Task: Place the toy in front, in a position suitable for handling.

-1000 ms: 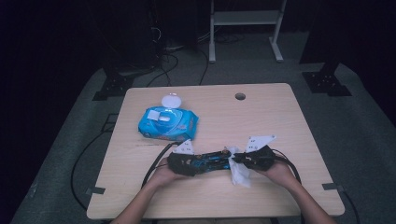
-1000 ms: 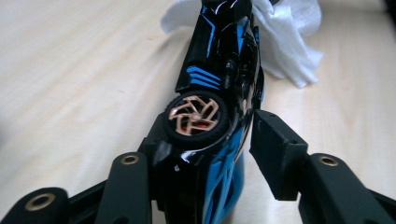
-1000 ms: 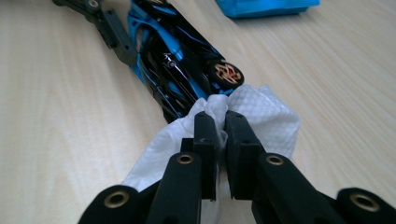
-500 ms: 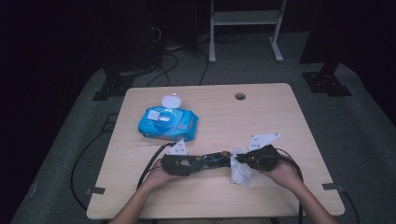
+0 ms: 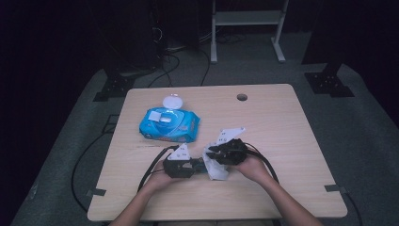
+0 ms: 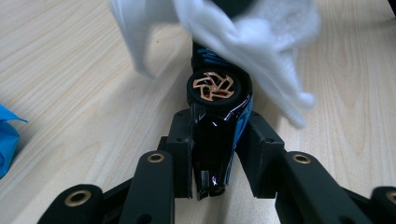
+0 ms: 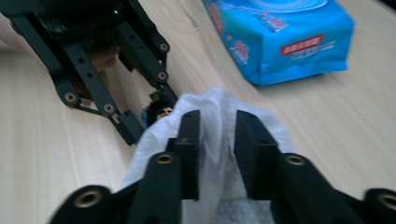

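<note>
My left jaws [image 6: 215, 154] clamp a black toy car [image 6: 217, 116] side-on, one copper-spoked wheel facing up, its nose pointing away toward the wipe [image 6: 252, 42]. It sits low over the near middle of the table [image 5: 282, 122], between my two hands. My right jaws [image 7: 215, 140] have just been opening; the white wipe stands between them, but I can't tell whether the pads really press it, as a gap shows on each side of the fold.

Risks as I judge them:
- The wipe is loose cloth in jaws that have slackened. If I rub now it may slip out and drop on the table, or drag without cleaning.
- The wipe drapes over the front of the car and hides it. I could push my right jaws into the car or into my left jaws, since the two sit almost touching.
- The car is glossy and held across a narrow body. A hard sideways rub could twist it in the grip or pop it free, and on wheels it would roll off.
- My cables [image 5: 155, 165] loop across the table near my left hand; a tug could shift my aim.

The table is pale wood grain, flat and bare but for a blue wipe pack [image 5: 169, 125] with its lid flipped open, well apart at the far left, and a small cable hole [image 5: 242, 97] at the far edge. Round it lie grey carpet, dark floor cables, and a white stand [image 5: 247, 28] behind; the room is dim.
</note>
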